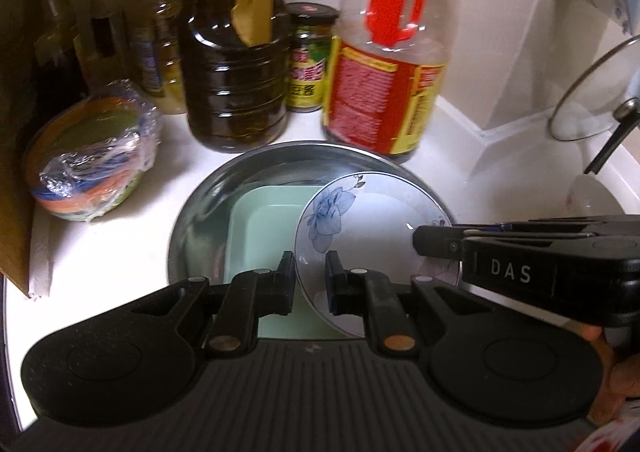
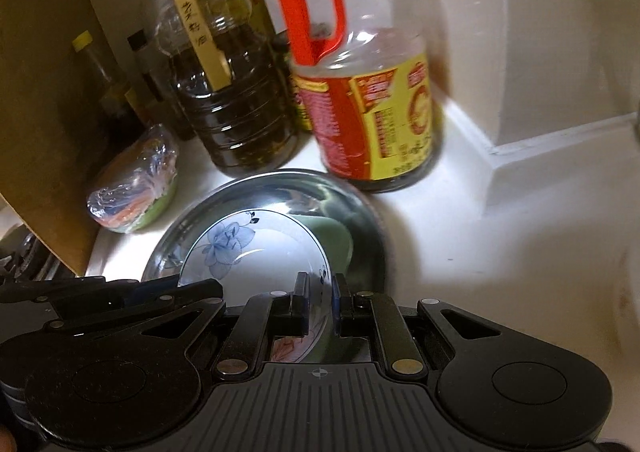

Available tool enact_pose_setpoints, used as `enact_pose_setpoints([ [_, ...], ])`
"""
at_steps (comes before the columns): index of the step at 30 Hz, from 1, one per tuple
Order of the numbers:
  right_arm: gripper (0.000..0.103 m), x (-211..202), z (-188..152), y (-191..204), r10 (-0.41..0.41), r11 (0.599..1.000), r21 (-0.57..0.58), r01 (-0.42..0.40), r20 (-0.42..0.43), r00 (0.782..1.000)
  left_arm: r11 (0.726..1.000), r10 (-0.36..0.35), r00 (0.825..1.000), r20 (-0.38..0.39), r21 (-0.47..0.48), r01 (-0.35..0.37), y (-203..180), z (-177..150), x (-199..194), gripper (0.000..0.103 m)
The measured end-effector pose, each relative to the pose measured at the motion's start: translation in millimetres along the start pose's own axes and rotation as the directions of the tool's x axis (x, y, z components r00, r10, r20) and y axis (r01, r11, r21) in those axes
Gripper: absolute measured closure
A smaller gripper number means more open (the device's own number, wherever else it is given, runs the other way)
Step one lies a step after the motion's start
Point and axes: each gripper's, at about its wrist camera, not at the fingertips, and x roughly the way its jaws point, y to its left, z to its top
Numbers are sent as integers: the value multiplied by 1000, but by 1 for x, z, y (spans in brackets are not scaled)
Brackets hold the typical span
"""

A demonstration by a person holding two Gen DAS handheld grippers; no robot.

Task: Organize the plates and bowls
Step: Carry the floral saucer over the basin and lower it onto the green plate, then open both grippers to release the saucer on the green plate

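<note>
Both left gripper (image 1: 310, 276) & right gripper (image 2: 320, 300) clamped on flowered plate (image 1: 360, 228) rim, lower centre; green tray (image 1: 264, 228) already in metal basin (image 1: 208, 203); plate not yet released.

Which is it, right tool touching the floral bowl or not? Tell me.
Touching. The right wrist view shows the right tool with the floral bowl rim between its fingers, and the left wrist view shows it clamped on the rim.
</note>
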Motion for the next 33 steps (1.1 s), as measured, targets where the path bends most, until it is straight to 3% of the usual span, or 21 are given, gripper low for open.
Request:
enact_pose_setpoints([
  [19, 92, 41, -6, 13, -47, 997, 51, 51, -63, 997, 999, -25, 997, -75, 18, 26, 24, 8, 36, 90],
  [33, 91, 42, -7, 16, -120, 991, 56, 122, -26, 992, 995, -82, 993, -83, 46, 86, 29, 13, 44, 89],
])
